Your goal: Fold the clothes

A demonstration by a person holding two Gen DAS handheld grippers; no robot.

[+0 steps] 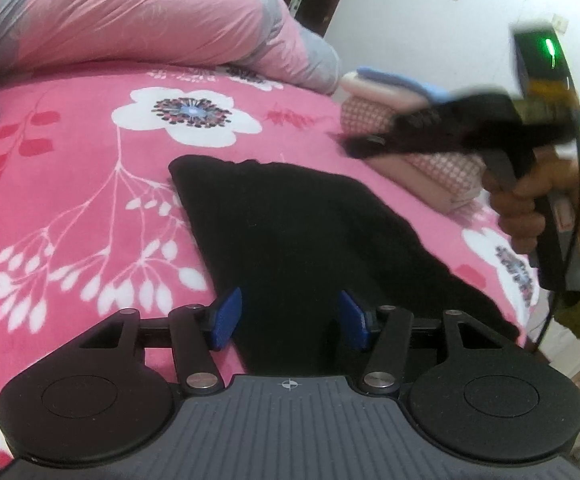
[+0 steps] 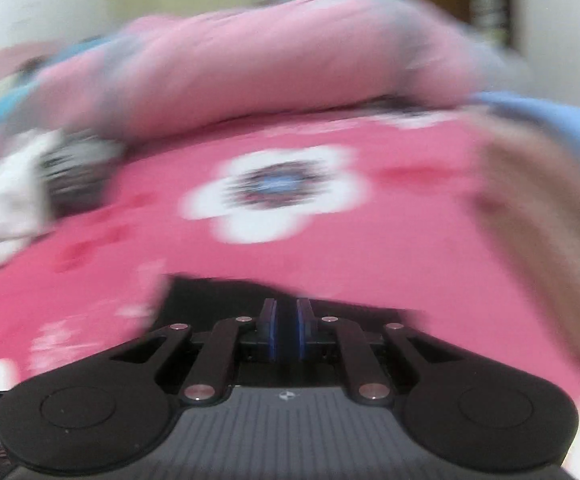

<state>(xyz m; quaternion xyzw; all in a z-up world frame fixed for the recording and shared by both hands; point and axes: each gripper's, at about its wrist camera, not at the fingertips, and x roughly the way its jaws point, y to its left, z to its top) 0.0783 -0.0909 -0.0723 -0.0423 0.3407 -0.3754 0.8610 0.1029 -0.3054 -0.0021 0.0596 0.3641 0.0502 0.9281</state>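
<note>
Here, the black garment (image 1: 290, 220) lies folded flat on the bedspread (image 1: 69, 184).

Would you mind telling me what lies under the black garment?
The black garment lies on the pink floral blanket, which shows all around it. The part of the blanket beneath it is covered, so anything else under there cannot be seen.

Matt black cloth garment (image 1: 290, 220); fleecy blanket (image 1: 69, 184).
</note>
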